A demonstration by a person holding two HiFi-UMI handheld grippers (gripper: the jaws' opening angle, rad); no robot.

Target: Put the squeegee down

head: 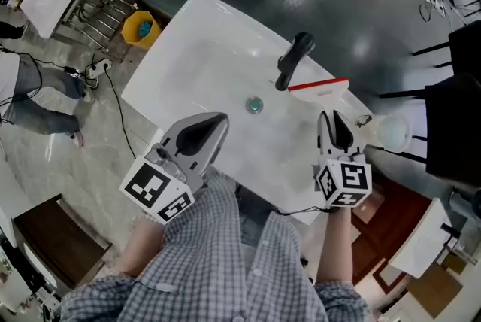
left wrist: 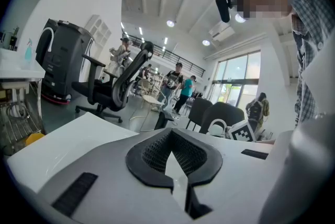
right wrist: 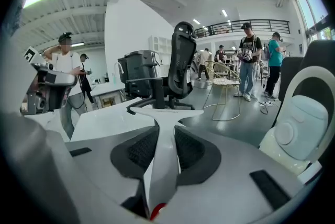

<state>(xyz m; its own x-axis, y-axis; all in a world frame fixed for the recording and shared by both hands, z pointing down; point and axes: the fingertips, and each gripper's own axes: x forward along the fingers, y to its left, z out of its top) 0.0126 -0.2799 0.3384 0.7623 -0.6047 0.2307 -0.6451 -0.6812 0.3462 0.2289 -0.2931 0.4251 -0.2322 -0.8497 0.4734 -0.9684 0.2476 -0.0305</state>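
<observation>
Head view: the right gripper [head: 334,122], at 4 o'clock of the drain [head: 255,104], is clamped on the white handle of the squeegee [head: 319,86], whose red-edged blade lies at 3 o'clock of the black faucet [head: 293,59], over the far right rim of the white basin [head: 197,50]. The left gripper [head: 219,120], at 8 o'clock of the drain, has its jaws drawn together on nothing. The task appears unfinished: whether the blade touches the basin cannot be told, and lowering and release are judged to remain.
</observation>
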